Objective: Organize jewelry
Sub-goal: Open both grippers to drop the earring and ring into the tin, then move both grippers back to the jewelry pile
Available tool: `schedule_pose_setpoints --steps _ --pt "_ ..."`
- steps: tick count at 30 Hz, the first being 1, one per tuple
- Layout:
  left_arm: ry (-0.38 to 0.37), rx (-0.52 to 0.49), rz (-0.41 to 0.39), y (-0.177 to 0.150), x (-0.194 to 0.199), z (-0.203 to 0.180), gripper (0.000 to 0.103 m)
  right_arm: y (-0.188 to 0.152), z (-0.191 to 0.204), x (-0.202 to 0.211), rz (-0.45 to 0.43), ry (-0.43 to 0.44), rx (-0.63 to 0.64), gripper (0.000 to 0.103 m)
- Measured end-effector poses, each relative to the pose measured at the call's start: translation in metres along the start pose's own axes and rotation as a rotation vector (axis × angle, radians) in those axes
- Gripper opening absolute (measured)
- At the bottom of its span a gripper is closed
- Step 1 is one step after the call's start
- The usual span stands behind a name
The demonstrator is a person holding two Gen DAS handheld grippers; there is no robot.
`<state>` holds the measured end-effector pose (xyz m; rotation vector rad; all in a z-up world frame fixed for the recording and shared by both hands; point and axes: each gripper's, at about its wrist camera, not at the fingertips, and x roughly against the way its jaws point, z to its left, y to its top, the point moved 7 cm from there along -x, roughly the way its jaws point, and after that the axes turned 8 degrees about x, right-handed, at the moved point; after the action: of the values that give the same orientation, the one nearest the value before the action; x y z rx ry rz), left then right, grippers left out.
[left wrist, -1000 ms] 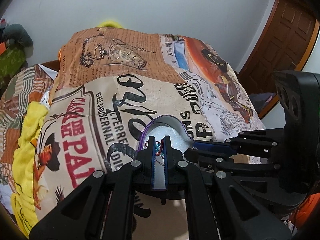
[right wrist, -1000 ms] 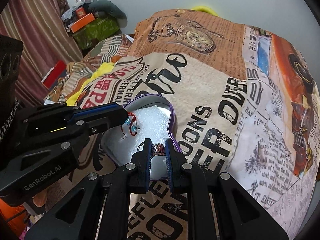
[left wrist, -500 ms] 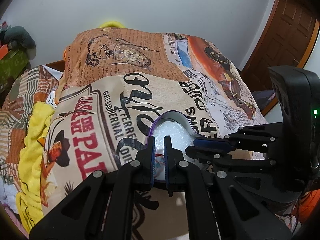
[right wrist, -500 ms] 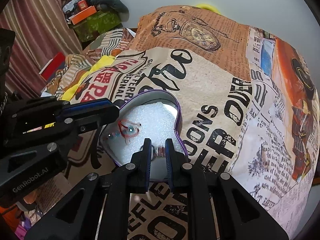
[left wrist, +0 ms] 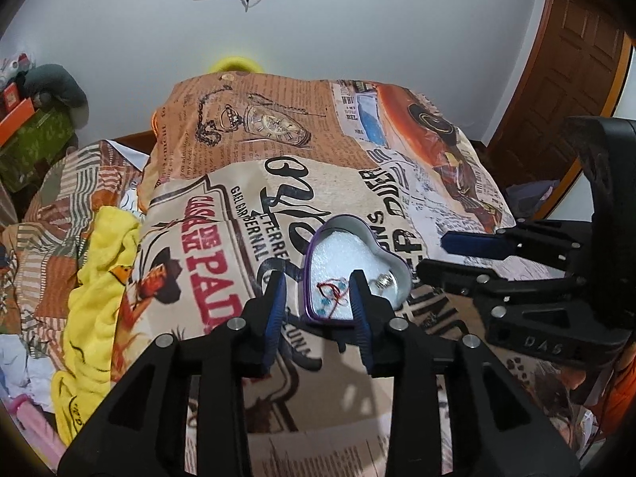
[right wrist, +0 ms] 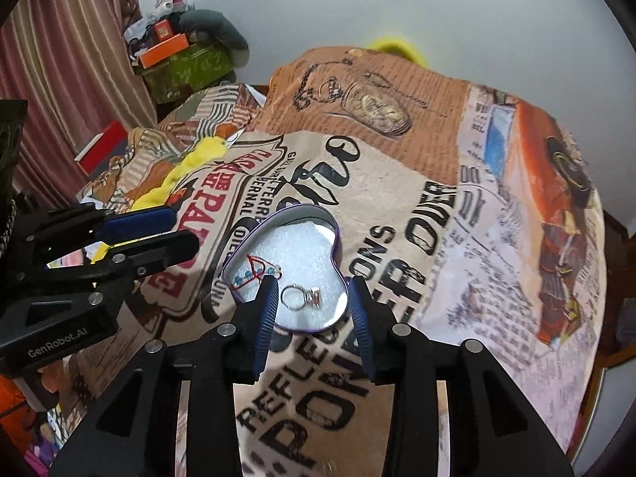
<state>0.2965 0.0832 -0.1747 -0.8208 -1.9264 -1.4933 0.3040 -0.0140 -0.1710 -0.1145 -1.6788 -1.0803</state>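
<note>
Jaws, L: left gripper (left wrist: 318,298) spread wide, nothing between the pads; left finger sits over the blanket, right finger (left wrist: 359,298) overlaps the near rim of the tin.
Jaws, R: right gripper (right wrist: 312,302) also spread wide, empty; its pads frame the ring from the near side w/o touching it.
Ring: silver ring (right wrist: 302,298) w/ small stone setting, lying flat on the white foam, near-right part of the tin; also seen in L view (left wrist: 382,281).
Bracelet: red-cord bracelet (right wrist: 254,272) w/ blue beads, on the foam at the tin's left side, just beside the ring but apart from it.
Tin: heart-shaped tin (right wrist: 336,234), purple rim, white foam lining, open, resting on the blanket btw both grippers.
Blanket: printed blanket (right wrist: 397,183), newspaper/pocket-watch pattern, covers the bed.
Surroundings: yellow cloth (left wrist: 99,278) bunched to the left; wooden door (left wrist: 568,63) far right; white wall behind.
</note>
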Motion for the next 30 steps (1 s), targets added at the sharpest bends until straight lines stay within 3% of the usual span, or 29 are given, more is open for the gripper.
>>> schedule_pose_setpoints --steps 14,30 --pt "-0.017 -0.047 0.027 -0.042 0.033 -0.036 0.039 -0.040 -0.010 0.059 -0.064 -0.081 -0.041 0.034" --pt "-0.079 -0.093 0.145 -0.097 0.012 -0.090 0.039 -0.110 -0.032 0.074 -0.033 -0.100 -0.131 0.033"
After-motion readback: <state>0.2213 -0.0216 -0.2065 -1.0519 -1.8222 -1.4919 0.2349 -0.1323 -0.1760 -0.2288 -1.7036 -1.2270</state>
